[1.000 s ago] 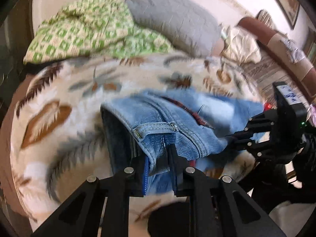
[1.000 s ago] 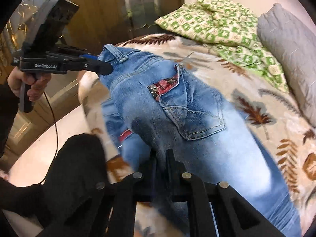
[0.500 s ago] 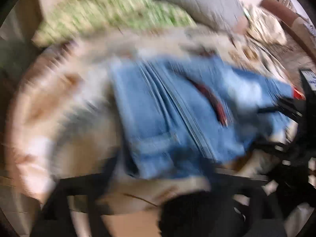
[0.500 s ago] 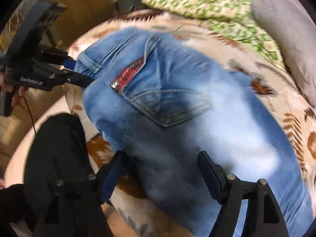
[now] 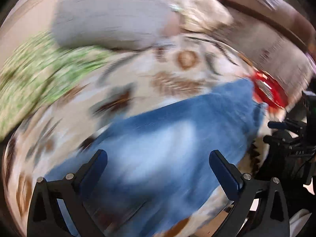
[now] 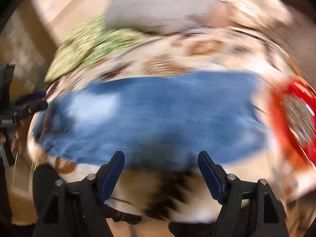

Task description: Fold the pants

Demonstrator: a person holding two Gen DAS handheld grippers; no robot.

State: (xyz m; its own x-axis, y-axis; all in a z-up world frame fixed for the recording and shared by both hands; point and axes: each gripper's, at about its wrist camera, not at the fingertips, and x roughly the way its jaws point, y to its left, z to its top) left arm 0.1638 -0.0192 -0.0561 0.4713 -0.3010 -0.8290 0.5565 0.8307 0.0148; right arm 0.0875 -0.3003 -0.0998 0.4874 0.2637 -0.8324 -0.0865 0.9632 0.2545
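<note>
Jaws of both the left gripper (image 5: 158,165) and right gripper (image 6: 161,163) gape, released; the jeans (image 6: 158,118) look heavy, floppy denim, best pinched at hem corners.

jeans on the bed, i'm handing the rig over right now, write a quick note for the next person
Left gripper: open, empty, hovering over the jeans.
Right gripper: open, empty, at the near edge of the jeans.
Jeans: neither gripper touches them; they lie as one long strip across the leaf-print blanket, and the blue area looks about one leg wide, though both views are heavily blurred. A red object sits at one end; a grey pillow and a green patterned cloth lie behind.
Done: apparently the leg-on-leg fold.
Left: fold the length over, likely once or twice, then tidy.
</note>
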